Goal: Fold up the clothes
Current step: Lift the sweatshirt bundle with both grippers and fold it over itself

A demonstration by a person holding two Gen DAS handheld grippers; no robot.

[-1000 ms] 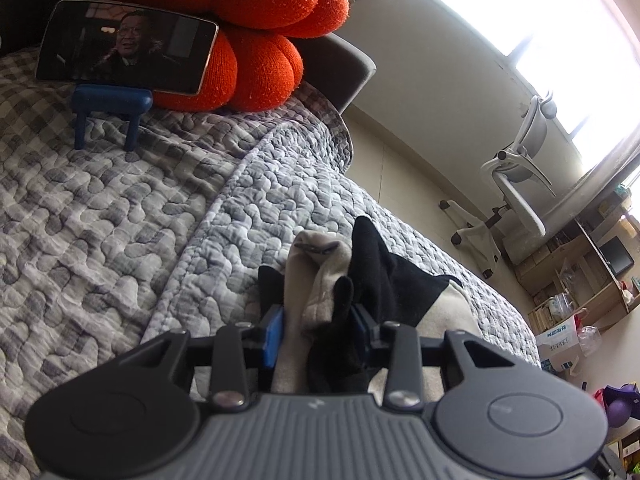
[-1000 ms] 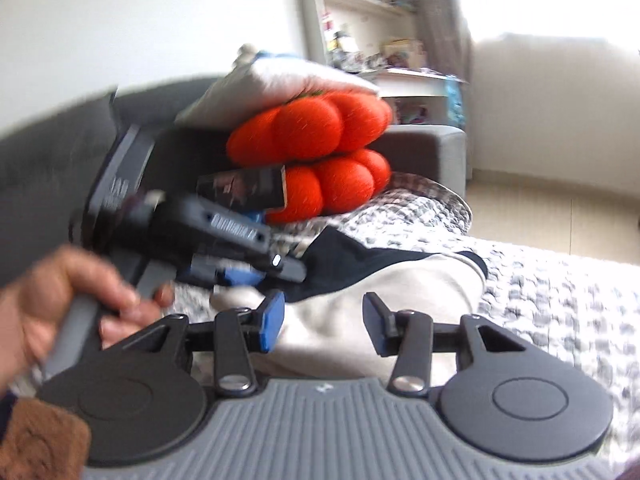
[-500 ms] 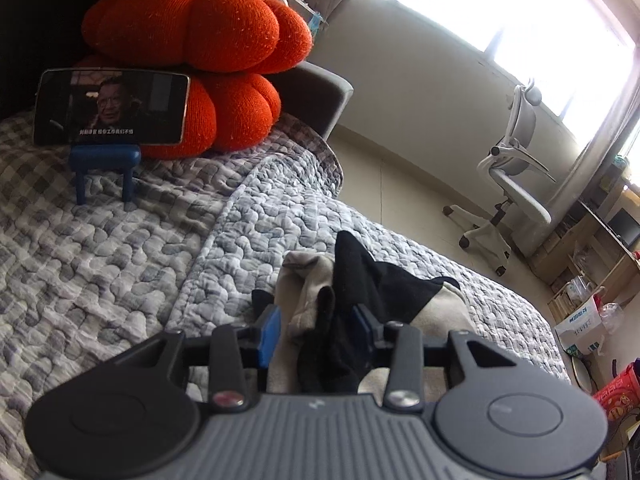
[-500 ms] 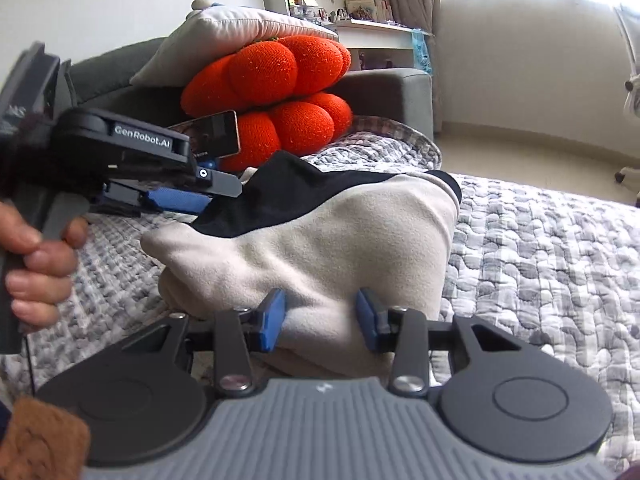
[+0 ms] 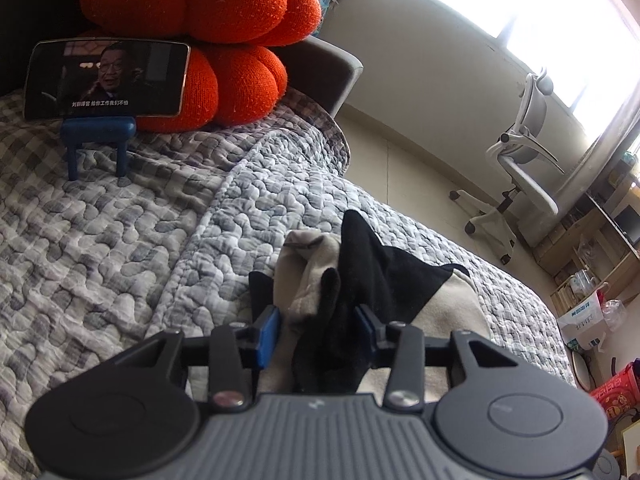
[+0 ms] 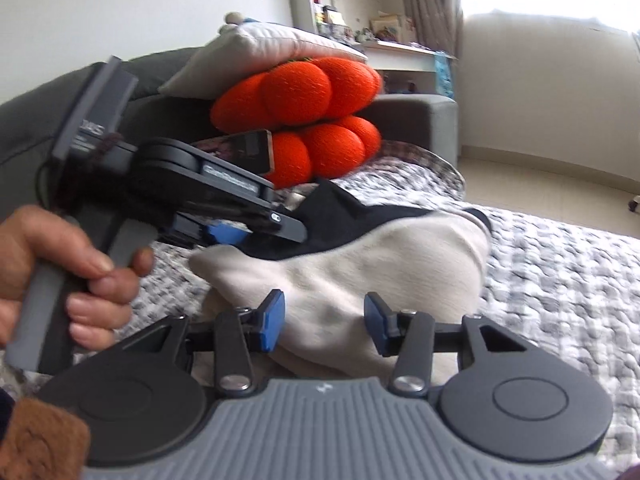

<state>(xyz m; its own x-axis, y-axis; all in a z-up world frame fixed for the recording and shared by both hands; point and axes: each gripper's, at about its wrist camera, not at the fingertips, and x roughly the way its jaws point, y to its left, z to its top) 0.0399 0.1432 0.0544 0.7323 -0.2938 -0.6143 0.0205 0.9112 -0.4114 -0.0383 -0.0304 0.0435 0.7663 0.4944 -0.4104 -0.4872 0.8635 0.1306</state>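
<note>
Folding is under way, I judge: I am gathering the beige-and-black garment [image 5: 404, 280] into a bundle on the quilted bed cover [image 5: 120, 240], and next I will need to lay it down flat and square. My left gripper [image 5: 318, 330] is clamping a bunched fold of it between half-closed fingers. My right gripper [image 6: 324, 320] is straddling the beige part, its jaws opening, the cloth between the pads [image 6: 272, 322] and seemingly not pinched.

Grey quilted bedcover [image 5: 132, 240] under beige-and-black garment [image 6: 384, 256], orange cushions [image 5: 224, 40], blue phone stand [image 5: 97, 140].
</note>
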